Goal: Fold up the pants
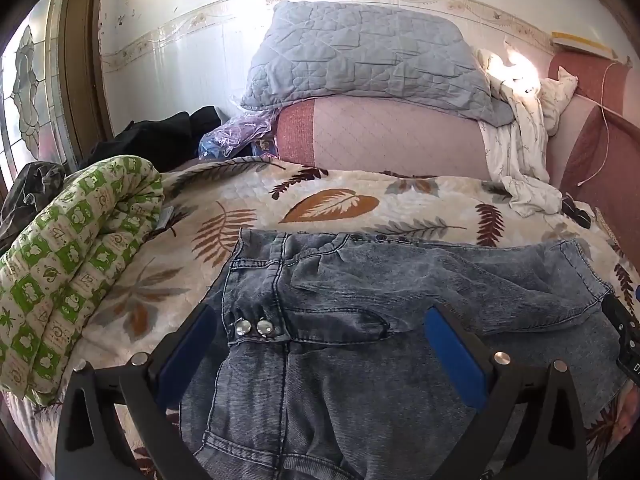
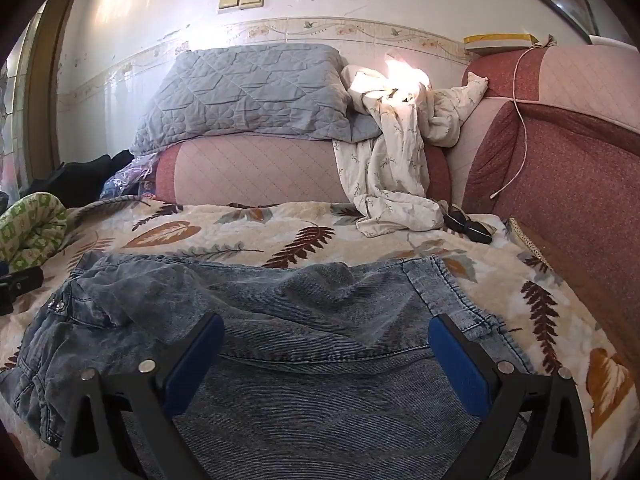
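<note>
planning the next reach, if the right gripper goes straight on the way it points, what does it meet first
Most likely the faded blue denim pants, lying crumpled on the leaf-print quilt directly ahead of the open right gripper. Depth is unclear, so it could pass just above the fabric.

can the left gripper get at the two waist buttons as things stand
Probably yes. The left gripper is open over the jeans, and the buttons lie exposed just inside its left finger, nothing covering them.

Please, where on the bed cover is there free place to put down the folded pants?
One free patch of the leaf-print cover lies between the jeans and the pink bolster. Another lies right of the jeans, toward the red cushion. It is crowded on the left, by the green quilt, and around the white cloth.
</note>
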Demonstrator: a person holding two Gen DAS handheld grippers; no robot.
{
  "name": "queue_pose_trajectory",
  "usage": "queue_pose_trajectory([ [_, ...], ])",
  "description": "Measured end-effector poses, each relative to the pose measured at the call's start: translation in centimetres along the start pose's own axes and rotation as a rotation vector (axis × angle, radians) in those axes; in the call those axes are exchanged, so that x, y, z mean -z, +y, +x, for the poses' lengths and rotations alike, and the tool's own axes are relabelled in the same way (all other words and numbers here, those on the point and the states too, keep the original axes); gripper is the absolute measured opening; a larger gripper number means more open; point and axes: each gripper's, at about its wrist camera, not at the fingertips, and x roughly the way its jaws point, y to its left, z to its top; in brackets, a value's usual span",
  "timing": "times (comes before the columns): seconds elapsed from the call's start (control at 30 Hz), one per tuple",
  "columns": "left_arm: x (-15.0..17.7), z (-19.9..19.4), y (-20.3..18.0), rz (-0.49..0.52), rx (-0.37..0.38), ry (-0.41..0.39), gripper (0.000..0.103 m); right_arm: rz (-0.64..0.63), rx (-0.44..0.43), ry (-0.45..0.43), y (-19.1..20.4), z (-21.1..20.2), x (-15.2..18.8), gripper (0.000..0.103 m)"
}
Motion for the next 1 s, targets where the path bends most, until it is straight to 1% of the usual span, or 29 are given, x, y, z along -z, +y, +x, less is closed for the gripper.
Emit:
queue_pose_trajectory([
  [0.3,0.2,0.2,0.0,0.005,0.002,0.007,0.103,0.0,0.0,0.002,0.1,0.0,0.0,0.103],
  [0.4,0.3,0.3,0.0,0.007,-0.001,0.011,0.103,0.003,-0.002,0.005,0.2,-0.1,0.7,0.103],
  [0.63,0.4,0.5,-0.1,0.011,-0.003,0.019,0.103,0.021,0.0,0.011,-0.1,0.1,0.1,0.103],
  [0.8,0.5,0.8,-0.1,0.016,-0.005,0.025,0.103,0.01,0.016,-0.009,-0.3,0.1,0.0,0.103],
  [1.0,0.5,0.8,0.0,0.016,-0.005,0.027,0.103,0.034,0.008,-0.021,-0.6,0.1,0.0,0.103],
])
